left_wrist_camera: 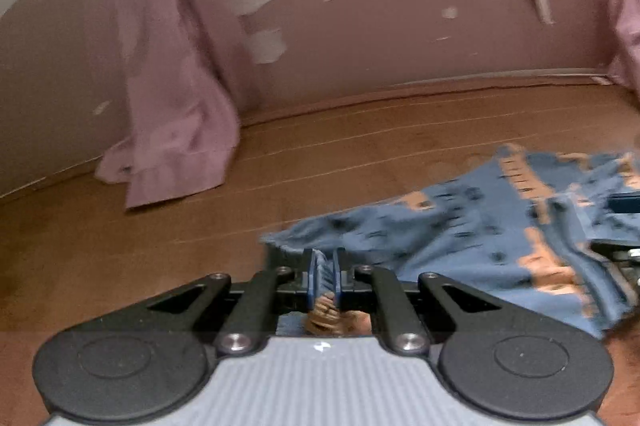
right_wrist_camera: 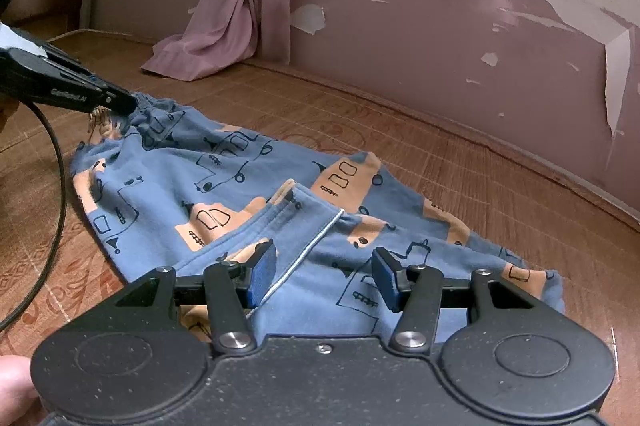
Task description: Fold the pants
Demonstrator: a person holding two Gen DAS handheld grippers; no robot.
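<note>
2 fisheye views show your grippers at a pair of blue pants lying on a brown wooden floor beside a mauve wall.

Left wrist view: your left gripper [left_wrist_camera: 325, 276] sits low over the floor [left_wrist_camera: 120, 246], its 2 blue pads pressed close together with a bunched edge of the pants [left_wrist_camera: 460, 234] pinched between them. The blue fabric with orange patches spreads away to the right of the gripper, slightly blurred. At the far right edge, dark parts of your other gripper rest against the cloth. A mauve curtain [left_wrist_camera: 172, 114] hangs down to the floor at the left, and the wall [left_wrist_camera: 400, 38] behind it has pale patches where paint has peeled.

Right wrist view: your right gripper [right_wrist_camera: 324, 280] hovers just above the near end of the pants [right_wrist_camera: 192, 178], its blue pads spread wide apart with nothing between them. A pant leg is folded back diagonally here, showing a white seam line that runs between the pads. The pants lie flat and stretch away to the upper left, printed with dark outlined vehicles and orange blocks. There your left gripper [right_wrist_camera: 120, 102] reaches in from the left edge and grips the gathered waistband. A black cable [right_wrist_camera: 56, 186] loops below it. The curtain [right_wrist_camera: 240, 6] hangs against the wall [right_wrist_camera: 460, 46] beyond. A fingertip [right_wrist_camera: 14, 382] shows at the bottom left corner.
</note>
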